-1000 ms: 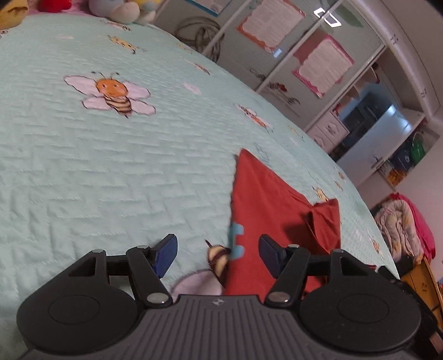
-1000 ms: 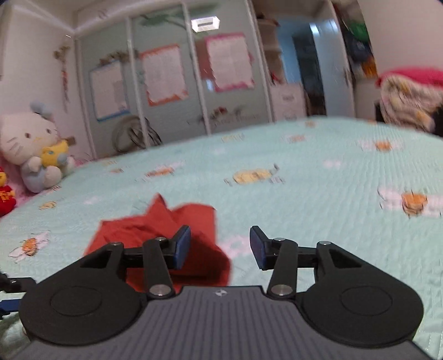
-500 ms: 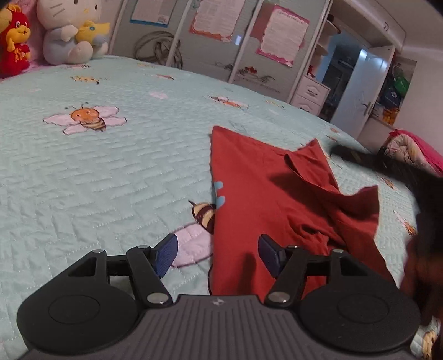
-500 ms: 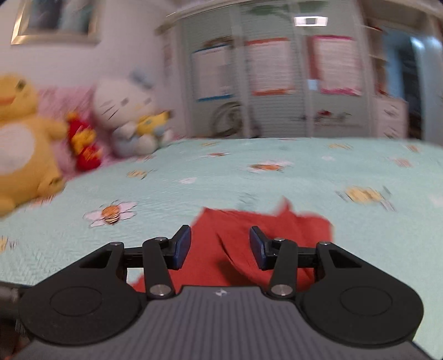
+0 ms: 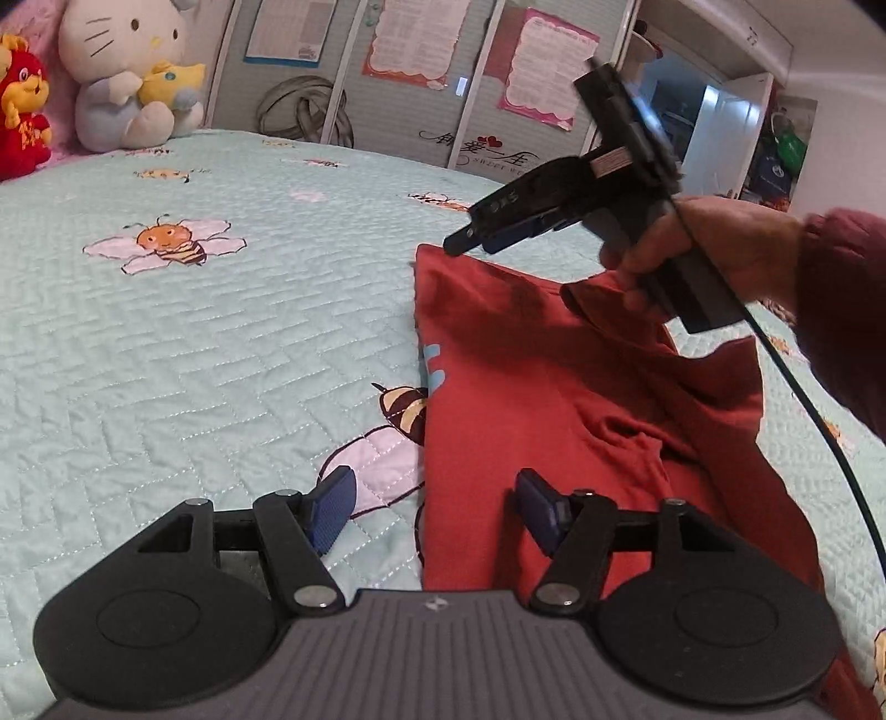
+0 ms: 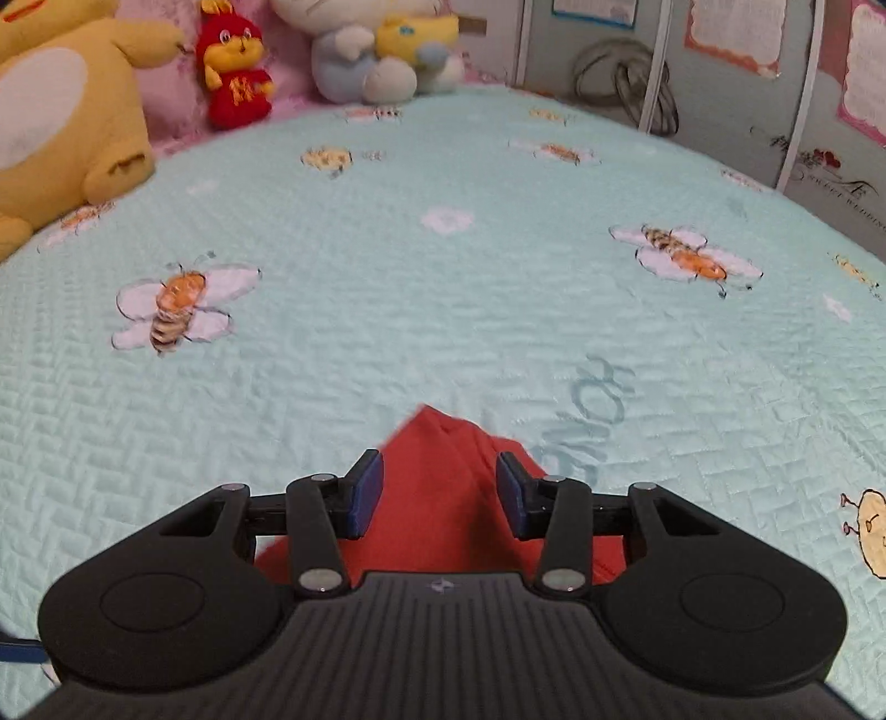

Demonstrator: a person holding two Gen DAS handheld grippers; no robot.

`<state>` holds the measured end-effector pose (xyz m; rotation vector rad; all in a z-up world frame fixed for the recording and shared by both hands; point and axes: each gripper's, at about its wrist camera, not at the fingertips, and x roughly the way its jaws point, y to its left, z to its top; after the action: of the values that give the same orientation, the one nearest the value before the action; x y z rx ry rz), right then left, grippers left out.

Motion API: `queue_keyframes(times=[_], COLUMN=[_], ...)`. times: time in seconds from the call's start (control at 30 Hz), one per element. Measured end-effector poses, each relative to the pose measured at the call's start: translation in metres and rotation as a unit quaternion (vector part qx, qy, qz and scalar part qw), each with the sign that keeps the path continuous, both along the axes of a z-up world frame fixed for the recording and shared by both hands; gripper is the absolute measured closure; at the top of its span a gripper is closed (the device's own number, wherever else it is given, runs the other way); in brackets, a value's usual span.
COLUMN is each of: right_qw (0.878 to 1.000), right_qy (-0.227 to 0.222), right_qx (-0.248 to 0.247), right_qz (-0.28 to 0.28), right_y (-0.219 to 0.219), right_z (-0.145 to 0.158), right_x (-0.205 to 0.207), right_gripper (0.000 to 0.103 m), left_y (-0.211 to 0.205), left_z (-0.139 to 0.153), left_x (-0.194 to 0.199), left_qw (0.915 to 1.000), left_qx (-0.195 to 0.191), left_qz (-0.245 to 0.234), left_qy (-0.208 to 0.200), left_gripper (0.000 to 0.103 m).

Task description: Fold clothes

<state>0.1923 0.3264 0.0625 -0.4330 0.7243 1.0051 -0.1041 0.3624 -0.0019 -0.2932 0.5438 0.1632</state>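
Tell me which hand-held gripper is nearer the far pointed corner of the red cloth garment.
Right. The right hand-held gripper hovers just above that corner, jaws closing; the left hand-held gripper straddles the garment's near edge.

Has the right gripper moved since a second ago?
Yes. The right gripper swung left: the wardrobe doors it faced sit at right, plush toys ahead. Its jaws are closing, empty, above the red cloth.

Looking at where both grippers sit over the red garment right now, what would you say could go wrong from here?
1. The right gripper is closing above the far corner of the red garment with nothing pinched; it may shut on air or snag the quilt.
2. The garment's right side lies bunched, so a fold could trap wrinkles.
3. The left gripper, also closing, straddles the near edge and may grab quilt too.
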Motion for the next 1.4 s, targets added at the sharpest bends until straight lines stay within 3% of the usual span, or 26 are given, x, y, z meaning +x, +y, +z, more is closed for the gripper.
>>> queue_keyframes(times=[0.3,0.57,0.63,0.67,0.7,0.83,0.87,0.9,0.97,1.13,1.2,1.4], right_qw=[0.997,0.994,0.993,0.993,0.993,0.992,0.991,0.991,0.991,0.994,0.995,0.996], right_qy=[0.013,0.045,0.056,0.06,0.062,0.069,0.073,0.076,0.073,0.06,0.053,0.057], right_qx=[-0.014,-0.034,-0.038,-0.039,-0.039,-0.032,-0.033,-0.037,-0.045,-0.032,-0.018,0.041], right_qz=[0.071,0.091,0.094,0.095,0.096,0.101,0.105,0.107,0.098,0.085,0.08,0.049], right_y=[0.011,0.023,0.024,0.024,0.024,0.019,0.019,0.019,0.019,0.019,0.019,0.02], right_z=[-0.006,-0.01,-0.013,-0.014,-0.014,-0.011,-0.01,-0.01,-0.01,-0.004,0.0,0.014], right_x=[0.014,0.031,0.034,0.035,0.035,0.032,0.031,0.03,0.03,0.026,0.024,0.025], right_gripper=[0.059,0.059,0.059,0.059,0.059,0.059,0.065,0.08,0.098,0.101,0.101,0.101], left_y=[-0.002,-0.001,-0.002,-0.002,-0.004,-0.014,-0.017,-0.02,-0.025,-0.012,-0.011,0.011], left_z=[-0.003,-0.004,-0.003,-0.002,-0.001,0.004,0.004,0.005,0.006,-0.002,-0.002,0.001], left_x=[0.0,0.0,-0.001,-0.002,-0.002,-0.005,-0.006,-0.006,-0.005,0.001,0.001,-0.003], left_qw=[1.0,1.0,1.0,1.0,0.9999,0.9988,0.9984,0.9979,0.9966,0.999,0.999,0.9992], left_qx=[0.005,0.001,0.001,0.002,0.006,0.044,0.052,0.059,0.074,0.027,0.022,-0.036], left_qz=[-0.003,-0.003,-0.004,-0.006,-0.008,-0.003,-0.009,-0.015,-0.029,-0.037,-0.039,-0.019], left_qy=[-0.001,-0.002,-0.006,-0.008,-0.008,-0.019,-0.02,-0.021,-0.022,0.002,0.001,-0.002], left_gripper=[0.041,0.041,0.05,0.063,0.066,0.067,0.066,0.064,0.06,0.068,0.095,0.1])
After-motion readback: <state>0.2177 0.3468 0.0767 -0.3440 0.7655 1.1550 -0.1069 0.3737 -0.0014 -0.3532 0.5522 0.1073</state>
